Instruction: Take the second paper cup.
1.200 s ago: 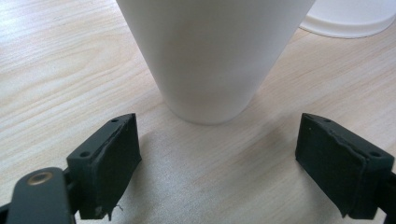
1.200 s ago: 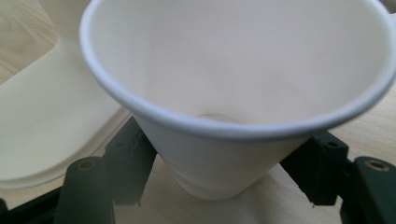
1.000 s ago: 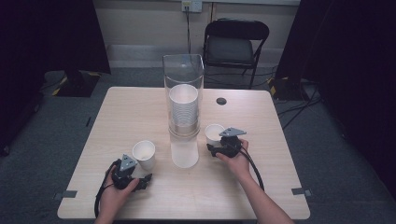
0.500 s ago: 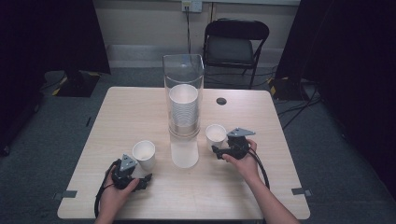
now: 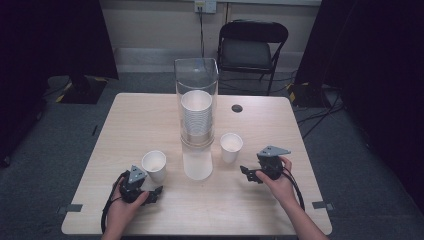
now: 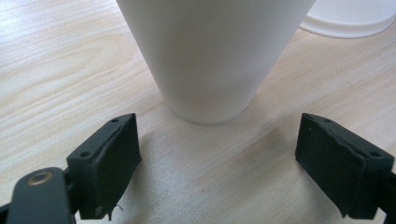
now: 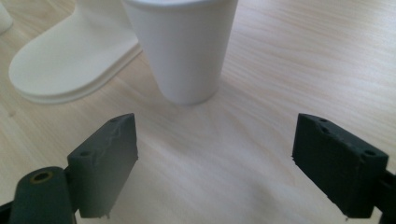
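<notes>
Desk [image 5: 125, 125]: light wood-grain top, rectangular, with a small dark round grommet [image 5: 237, 108] toward the far edge, right of centre.

Cup dispenser [image 5: 196, 100]: a tall clear tube stood upright at the middle of the desk, holding a stack of white paper cups [image 5: 196, 117] with the open mouth of the top cup visible. The tube sat on a white base [image 5: 197, 165] that reached toward the person; the rounded foot of that base also appeared at the upper left in the right gripper view [image 7: 70, 60].

Left cup [image 5: 154, 165]: white paper, plain, tapered toward the bottom, upright and open, standing on the desk left of the dispenser base and just beyond the left gripper. In the left gripper view [image 6: 215, 51] its smooth unmarked wall stood close ahead, centred between the fingers but not touched by them.

Right cup [image 5: 231, 147]: same white tapered kind, upright, just right of the dispenser base. In the right gripper view [image 7: 182, 46] it stood ahead of the fingers, left of centre, clear of both.

Left gripper [image 5: 156, 191]: black, grey three-cornered plate on top, held by the person's left hand [image 5: 122, 207] at the near left of the desk; fingers [image 6: 105, 161] spread wide, holding nothing.

Right gripper [image 5: 246, 173]: black, same plate, held by the right hand [image 5: 280, 185] at the near right, pointing toward the right cup; fingers [image 7: 105, 163] spread wide, holding nothing.

Beyond the desk: a dark folding chair [image 5: 252, 47] on grey carpet.
</notes>
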Motion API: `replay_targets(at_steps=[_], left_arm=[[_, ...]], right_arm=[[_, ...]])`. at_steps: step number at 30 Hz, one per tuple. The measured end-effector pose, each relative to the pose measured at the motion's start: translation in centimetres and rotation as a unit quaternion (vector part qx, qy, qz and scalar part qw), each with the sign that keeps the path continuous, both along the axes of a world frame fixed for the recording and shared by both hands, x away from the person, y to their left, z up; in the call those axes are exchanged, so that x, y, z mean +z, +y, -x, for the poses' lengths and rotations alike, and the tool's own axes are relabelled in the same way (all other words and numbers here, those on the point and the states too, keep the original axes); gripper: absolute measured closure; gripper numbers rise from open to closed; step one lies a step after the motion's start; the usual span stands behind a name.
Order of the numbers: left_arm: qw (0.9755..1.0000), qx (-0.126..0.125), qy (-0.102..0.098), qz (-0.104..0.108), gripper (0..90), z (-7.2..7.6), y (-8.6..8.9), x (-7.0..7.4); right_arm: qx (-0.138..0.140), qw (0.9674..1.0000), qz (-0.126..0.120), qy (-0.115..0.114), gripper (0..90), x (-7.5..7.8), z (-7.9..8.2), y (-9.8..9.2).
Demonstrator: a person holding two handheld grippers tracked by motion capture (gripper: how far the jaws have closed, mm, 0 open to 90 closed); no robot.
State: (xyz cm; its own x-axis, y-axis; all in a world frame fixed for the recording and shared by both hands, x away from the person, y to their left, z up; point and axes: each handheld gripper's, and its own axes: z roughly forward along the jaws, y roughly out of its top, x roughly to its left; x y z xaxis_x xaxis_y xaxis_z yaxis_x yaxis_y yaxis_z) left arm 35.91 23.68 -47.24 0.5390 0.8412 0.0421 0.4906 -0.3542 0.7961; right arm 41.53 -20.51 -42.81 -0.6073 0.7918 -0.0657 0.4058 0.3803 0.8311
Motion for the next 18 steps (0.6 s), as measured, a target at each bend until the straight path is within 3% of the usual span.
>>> replay_targets(at_steps=[4,5,18], left_arm=[[1.0000,0.000,0.000,0.000,13.4,0.0,0.0,0.0],[1.0000,0.000,0.000,0.000,13.4,0.0,0.0,0.0],[1.0000,0.000,0.000,0.000,13.5,0.0,0.0,0.0]], right_arm=[[0.002,0.9999,0.008,-0.006,13.7,0.1,0.9,-0.9],[0.011,0.9999,-0.001,-0.002,13.6,0.2,1.3,-1.3],[0.015,0.9999,0.007,0.001,13.6,-0.8,2.8,-3.2]])
